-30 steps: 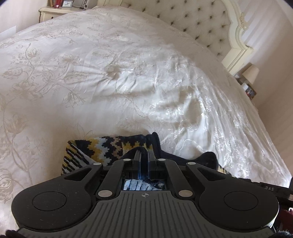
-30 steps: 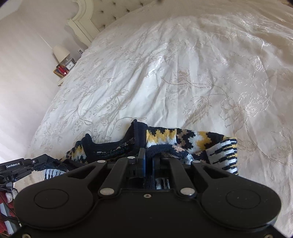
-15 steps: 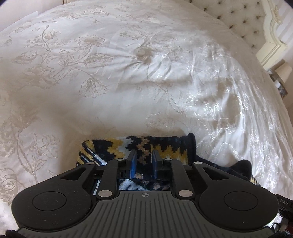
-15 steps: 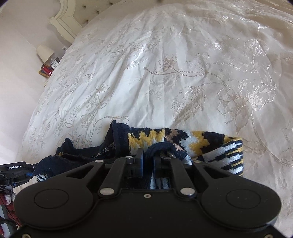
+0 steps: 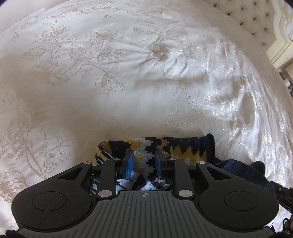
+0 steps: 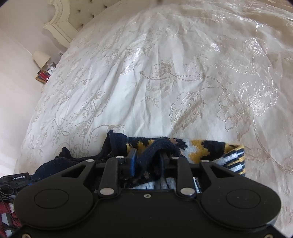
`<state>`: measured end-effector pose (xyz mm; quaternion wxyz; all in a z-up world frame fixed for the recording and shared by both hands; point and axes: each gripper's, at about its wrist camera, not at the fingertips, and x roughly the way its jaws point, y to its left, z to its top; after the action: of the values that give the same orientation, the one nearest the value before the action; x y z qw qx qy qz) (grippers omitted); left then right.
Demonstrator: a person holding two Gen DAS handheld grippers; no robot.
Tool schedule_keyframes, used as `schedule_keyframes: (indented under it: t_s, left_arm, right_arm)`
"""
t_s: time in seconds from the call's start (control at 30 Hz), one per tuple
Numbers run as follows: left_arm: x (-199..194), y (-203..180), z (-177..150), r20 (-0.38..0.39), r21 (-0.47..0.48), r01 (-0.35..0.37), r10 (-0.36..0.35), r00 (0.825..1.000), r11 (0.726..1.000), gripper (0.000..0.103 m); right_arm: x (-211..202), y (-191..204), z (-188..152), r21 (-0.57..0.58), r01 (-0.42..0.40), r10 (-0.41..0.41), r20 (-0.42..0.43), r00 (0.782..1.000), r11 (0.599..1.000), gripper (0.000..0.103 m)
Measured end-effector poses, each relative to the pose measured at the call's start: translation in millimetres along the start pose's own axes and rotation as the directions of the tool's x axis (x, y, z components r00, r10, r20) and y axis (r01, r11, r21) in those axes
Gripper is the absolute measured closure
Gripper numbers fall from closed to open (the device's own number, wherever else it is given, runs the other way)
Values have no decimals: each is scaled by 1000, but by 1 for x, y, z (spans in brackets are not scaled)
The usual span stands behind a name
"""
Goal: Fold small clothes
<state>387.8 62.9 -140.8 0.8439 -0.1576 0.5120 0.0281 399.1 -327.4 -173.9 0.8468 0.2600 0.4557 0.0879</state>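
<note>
Sock point(image 5: 175, 146): chunky zigzag knit, on embroidered bedspread point(image 5: 128, 73).

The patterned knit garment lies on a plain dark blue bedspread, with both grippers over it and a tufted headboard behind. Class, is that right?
Not quite. The bedspread is cream with a floral pattern, not plain dark blue, as both wrist views show. The patterned knit garment, the left gripper, the right gripper and the tufted headboard are as stated.

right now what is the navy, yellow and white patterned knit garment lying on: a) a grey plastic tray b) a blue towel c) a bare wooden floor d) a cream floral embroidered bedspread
d: the navy, yellow and white patterned knit garment lies folded on the cream floral embroidered bedspread, which fills both wrist views.
</note>
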Motion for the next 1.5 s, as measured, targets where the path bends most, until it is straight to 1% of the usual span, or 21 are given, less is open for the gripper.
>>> schedule_keyframes:
  t_s: [0.03, 0.1, 0.13, 0.23, 0.4, 0.5, 0.6, 0.63, 0.7, 0.83, 0.9, 0.93, 1.0, 1.07, 1.1, 1.17, 1.23, 1.27, 1.33, 1.37, 1.5]
  left_arm:
    - [0, -1, 0, 0, 6, -3, 3, 1000, 1000, 79]
    - [0, -3, 2, 3, 17, -6, 6, 1000, 1000, 79]
    - [0, -4, 3, 5, 26, -9, 8, 1000, 1000, 79]
    - [-6, -6, 7, 28, 53, -13, 11, 1000, 999, 78]
    - [-31, -10, 17, 103, 109, -29, 18, 995, 994, 70]
    - [-47, -17, 13, 135, 166, -37, 14, 991, 985, 62]
    - [-54, -28, -3, 128, 233, -19, -11, 992, 972, 61]
    - [-54, -33, -12, 116, 258, -10, -20, 993, 966, 61]
    - [-52, -43, -32, 85, 309, 7, -35, 996, 951, 60]
    - [-38, -55, -69, 5, 393, 40, -46, 999, 918, 60]
    - [-29, -56, -82, -22, 429, 35, -28, 999, 902, 60]
    - [-25, -54, -89, -25, 456, 18, -8, 1000, 890, 60]
    - [-18, -47, -96, -13, 498, -27, 39, 999, 867, 60]
    - [-18, -37, -96, -4, 504, -38, 46, 999, 863, 59]
    - [-20, -34, -95, -4, 499, -39, 47, 999, 866, 59]
    - [-21, -29, -91, 18, 496, -88, 91, 996, 864, 59]
    - [-23, -19, -87, 18, 459, -105, 109, 994, 882, 58]
    - [-24, -13, -85, 9, 429, -98, 104, 995, 898, 57]
    - [-27, -1, -82, -16, 370, -53, 64, 998, 928, 57]
    - [-29, 3, -81, -22, 352, -36, 47, 999, 935, 56]
    - [-29, 8, -79, -51, 349, 20, -3, 999, 937, 55]
  right_arm:
    - [-1, 0, 2, 3, 2, -2, 14, 1000, 1000, 52]
    - [-4, 2, 10, 5, 12, -12, 56, 998, 1000, 33]
    - [-5, 1, 14, 9, 14, -14, 72, 997, 1000, 31]
    - [-11, 2, 28, 18, 16, -18, 117, 993, 1000, 31]
    - [-31, 13, 40, -31, -2, 8, 176, 984, 1000, 26]
    - [-39, 25, 35, -91, 0, 16, 173, 985, 996, 26]
    - [-41, 41, 18, -190, 7, 21, 142, 990, 982, 25]
    - [-40, 48, 11, -229, 10, 19, 125, 992, 973, 25]
    - [-35, 61, -7, -312, 8, 17, 77, 997, 950, 20]
    - [-24, 83, -46, -450, -15, 9, -15, 1000, 893, 20]
    - [-16, 91, -61, -509, -29, 0, -57, 998, 860, 20]
    - [-12, 93, -67, -535, -31, -9, -73, 997, 844, 20]
    - [-3, 94, -77, -593, -12, -54, -93, 994, 805, 20]
    - [6, 86, -79, -635, 54, -136, -81, 987, 771, 20]
    - [9, 80, -77, -637, 85, -167, -69, 984, 766, 20]
    - [9, 63, -69, -607, 144, -215, -44, 976, 781, 20]
    - [6, 48, -59, -560, 174, -232, -33, 972, 810, 20]
    - [4, 45, -56, -543, 172, -227, -35, 973, 822, 20]
    - [-5, 43, -54, -527, 171, -214, -21, 977, 833, 19]
    - [-9, 42, -54, -518, 163, -202, -18, 979, 840, 18]
    - [-32, 33, -58, -426, 106, -125, -18, 992, 898, 17]
